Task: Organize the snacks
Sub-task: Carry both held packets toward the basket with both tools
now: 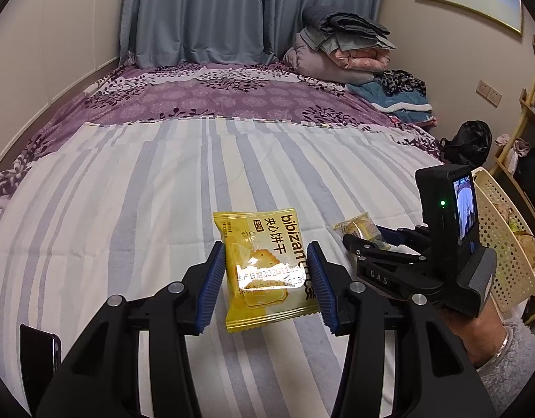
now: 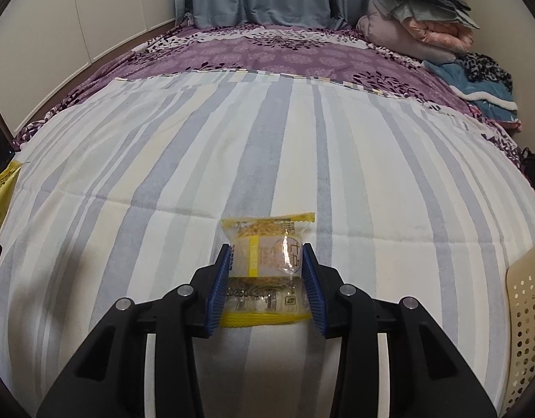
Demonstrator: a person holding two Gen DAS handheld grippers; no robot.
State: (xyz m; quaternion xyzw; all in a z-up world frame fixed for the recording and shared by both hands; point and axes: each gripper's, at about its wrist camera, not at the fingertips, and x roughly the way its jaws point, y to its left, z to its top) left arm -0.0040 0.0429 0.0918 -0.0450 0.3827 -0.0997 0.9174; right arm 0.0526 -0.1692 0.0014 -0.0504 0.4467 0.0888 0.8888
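Note:
My left gripper (image 1: 265, 268) is shut on a yellow sandwich-biscuit packet (image 1: 264, 268), its blue pads pressing both sides, holding it just above the striped bed sheet (image 1: 145, 191). My right gripper (image 2: 267, 271) is shut on a clear cake packet with yellow ends (image 2: 267, 261). In the left wrist view the right gripper (image 1: 368, 240) is to the right, holding the cake packet (image 1: 358, 230) low over the sheet. The biscuit packet's edge shows at the far left of the right wrist view (image 2: 2, 188).
A cream perforated basket (image 1: 504, 244) holding several snacks stands at the bed's right edge; its corner shows in the right wrist view (image 2: 528, 317). Folded quilts (image 1: 344, 45) and clothes (image 1: 396, 94) lie at the far right of the bed. A shelf (image 1: 532, 111) stands against the right wall.

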